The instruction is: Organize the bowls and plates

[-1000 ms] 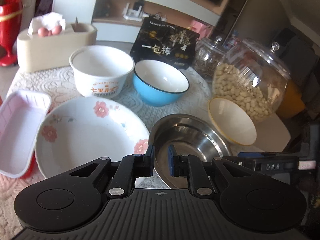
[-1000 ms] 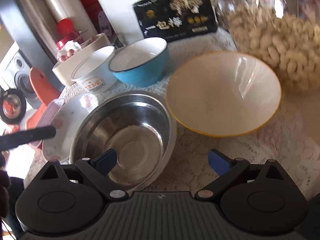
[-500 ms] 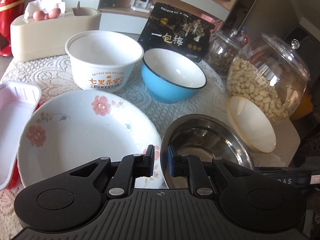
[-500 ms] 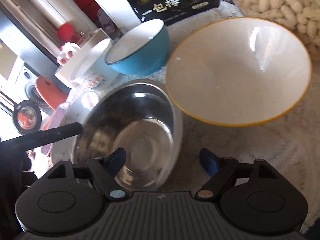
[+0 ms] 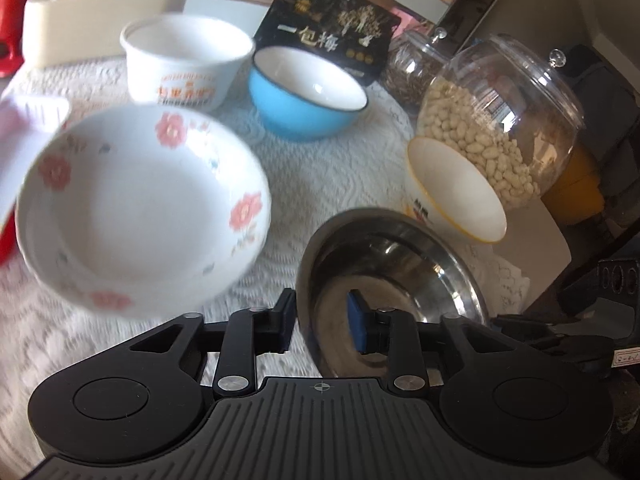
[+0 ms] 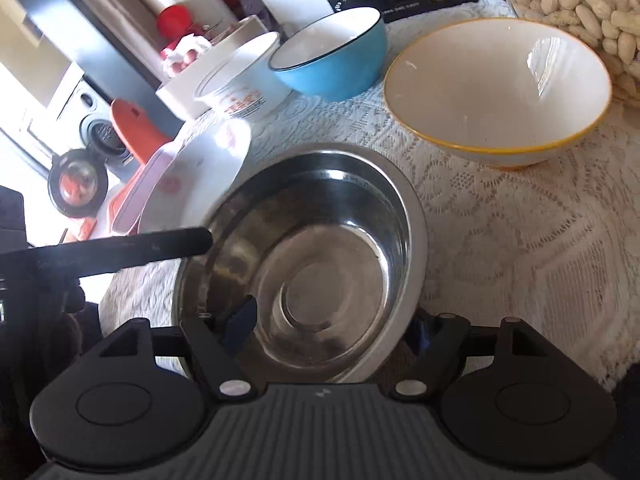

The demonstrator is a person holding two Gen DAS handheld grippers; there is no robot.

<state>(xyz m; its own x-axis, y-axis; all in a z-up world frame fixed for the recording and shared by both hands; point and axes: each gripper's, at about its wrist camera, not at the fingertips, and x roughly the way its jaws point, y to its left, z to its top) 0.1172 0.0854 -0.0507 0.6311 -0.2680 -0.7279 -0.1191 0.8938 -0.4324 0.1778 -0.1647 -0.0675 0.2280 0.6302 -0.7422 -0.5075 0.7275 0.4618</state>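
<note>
Left wrist view, steel bowl [image 5: 396,264] rim between opening left jaws, right jaws wide astride its near side.

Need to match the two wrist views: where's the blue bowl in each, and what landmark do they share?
Left wrist: blue bowl sits upper centre, right of the white printed bowl and in front of the black packet.
Right wrist: blue bowl sits top centre, left of the yellow-rimmed bowl.
Shared landmark: the steel bowl, nearest the tongs in both.
</note>
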